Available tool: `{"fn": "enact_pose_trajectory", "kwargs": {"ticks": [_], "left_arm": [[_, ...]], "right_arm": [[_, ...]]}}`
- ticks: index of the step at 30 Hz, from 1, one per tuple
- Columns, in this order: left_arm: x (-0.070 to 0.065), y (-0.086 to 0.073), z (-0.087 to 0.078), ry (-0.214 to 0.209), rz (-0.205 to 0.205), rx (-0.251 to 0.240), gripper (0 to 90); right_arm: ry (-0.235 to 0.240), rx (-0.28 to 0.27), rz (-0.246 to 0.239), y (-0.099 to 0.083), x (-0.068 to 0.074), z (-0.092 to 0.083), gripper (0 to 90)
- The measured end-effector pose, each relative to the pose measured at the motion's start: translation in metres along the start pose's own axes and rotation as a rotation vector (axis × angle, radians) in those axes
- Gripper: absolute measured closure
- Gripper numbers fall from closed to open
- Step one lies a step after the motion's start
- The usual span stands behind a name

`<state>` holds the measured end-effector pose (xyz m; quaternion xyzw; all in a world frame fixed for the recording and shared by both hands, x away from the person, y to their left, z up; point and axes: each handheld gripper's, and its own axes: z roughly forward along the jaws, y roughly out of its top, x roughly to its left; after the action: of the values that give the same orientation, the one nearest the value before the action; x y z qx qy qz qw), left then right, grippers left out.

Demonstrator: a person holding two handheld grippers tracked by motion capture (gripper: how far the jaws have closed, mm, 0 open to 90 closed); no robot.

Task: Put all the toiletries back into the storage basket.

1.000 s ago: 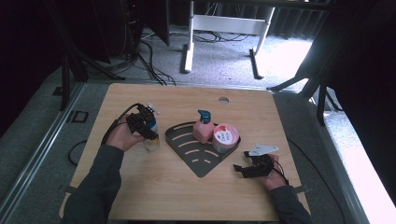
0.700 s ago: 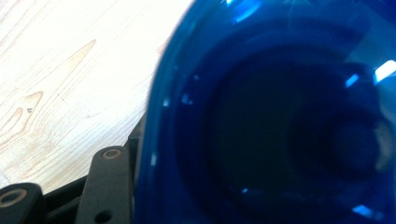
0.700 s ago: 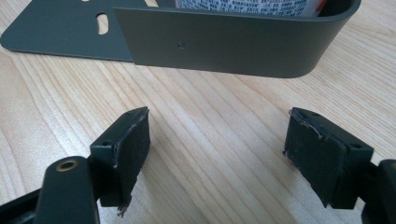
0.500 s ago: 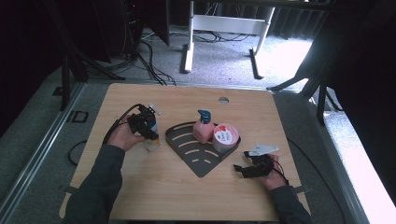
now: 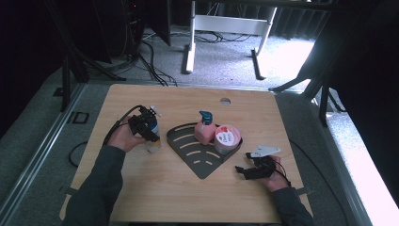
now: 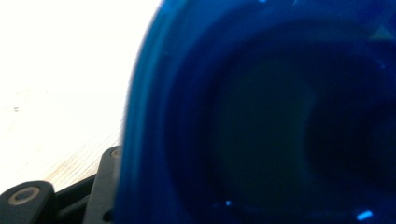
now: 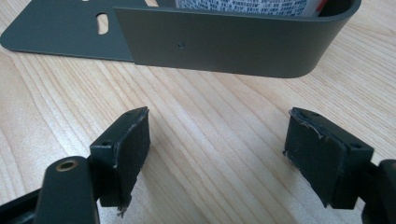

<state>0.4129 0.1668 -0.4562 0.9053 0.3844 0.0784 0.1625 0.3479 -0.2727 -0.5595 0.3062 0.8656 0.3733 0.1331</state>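
Left hand-held gripper (image 5: 147,126) jaws just closed onto blue bottle (image 5: 153,136); right hand-held gripper (image 7: 217,154) wide, empty, facing rack (image 5: 200,160).

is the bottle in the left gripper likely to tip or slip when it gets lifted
The blue bottle stands tall and narrow on the table, so a sideways nudge could probably tip it. Its glossy rounded wall, seen in the left gripper view, may slip or twist between the jaws. The left gripper grips it high, which likely steadies it.
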Motion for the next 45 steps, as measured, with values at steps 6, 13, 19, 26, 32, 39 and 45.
{"fn": "enact_pose_trajectory", "kwargs": {"ticks": [6, 13, 19, 26, 32, 39, 45], "left_arm": [[0.000, 0.000, 0.000, -0.019, 0.003, 0.005, 52.6], [0.000, 0.000, 0.000, -0.016, 0.011, 0.017, 54.1], [-0.001, 0.001, -0.001, -0.011, 0.014, 0.032, 54.9], [-0.002, 0.001, -0.001, -0.010, 0.012, 0.035, 55.3], [-0.004, 0.001, -0.002, 0.010, 0.014, 0.033, 55.6], [-0.003, 0.000, -0.004, 0.035, 0.005, 0.021, 55.8], [-0.002, -0.002, -0.010, 0.021, -0.008, 0.000, 55.7]], "right_arm": [[0.001, 0.001, 0.001, 0.000, 0.000, 0.000, 22.1], [0.001, 0.000, 0.001, 0.000, 0.000, 0.000, 22.1], [0.002, 0.000, 0.002, 0.000, 0.000, 0.000, 22.1], [0.002, 0.000, 0.002, 0.000, 0.000, 0.000, 22.1], [0.002, 0.000, 0.002, 0.000, 0.000, 0.000, 22.1], [0.002, 0.000, 0.002, 0.000, 0.000, 0.000, 22.1], [0.000, 0.000, 0.000, 0.000, 0.000, 0.000, 22.1]]}}
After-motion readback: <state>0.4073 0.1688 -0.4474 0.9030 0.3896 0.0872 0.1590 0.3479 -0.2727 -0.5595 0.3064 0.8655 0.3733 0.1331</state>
